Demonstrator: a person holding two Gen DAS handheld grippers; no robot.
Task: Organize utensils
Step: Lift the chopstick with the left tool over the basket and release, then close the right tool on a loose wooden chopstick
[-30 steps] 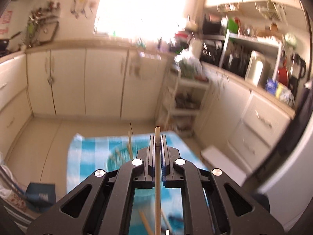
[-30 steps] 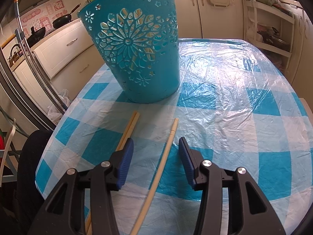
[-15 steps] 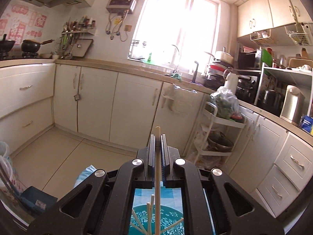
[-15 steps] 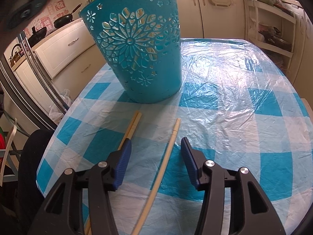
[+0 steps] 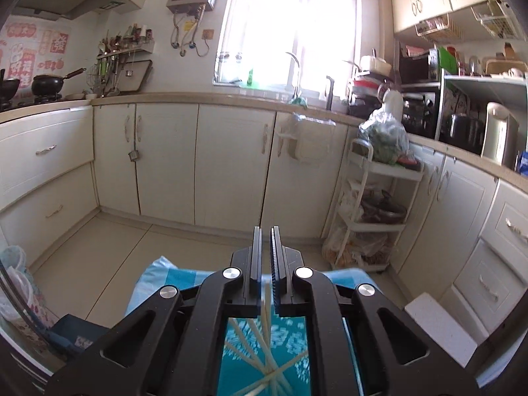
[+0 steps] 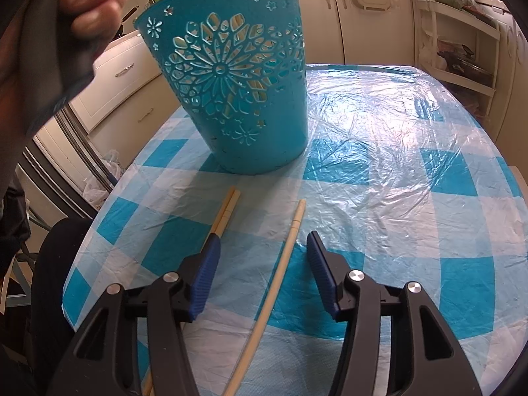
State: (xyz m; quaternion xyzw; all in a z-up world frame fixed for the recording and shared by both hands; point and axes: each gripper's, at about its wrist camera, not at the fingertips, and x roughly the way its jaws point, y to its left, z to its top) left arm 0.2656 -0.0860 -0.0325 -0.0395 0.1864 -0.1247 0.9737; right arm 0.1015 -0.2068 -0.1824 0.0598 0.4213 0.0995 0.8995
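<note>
While several chopsticks [image 5: 250, 353] already stand in the teal basket [image 6: 231, 99], the left gripper [image 5: 265, 254] hovers above it, jaws narrowly parted and empty; the right gripper's [image 6: 260, 264] wide jaws straddle a single chopstick [image 6: 280, 270] beside a pair [image 6: 226, 209] near the table's [image 6: 429, 214] front-left edge.

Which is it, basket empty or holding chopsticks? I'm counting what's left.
Holding chopsticks: the left wrist view looks down into the teal basket, where several chopsticks cross at its bottom.

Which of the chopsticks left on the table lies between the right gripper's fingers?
The single chopstick, lying alone between the open right gripper fingers. The touching pair lies to its left, outside, behind the left finger.
</note>
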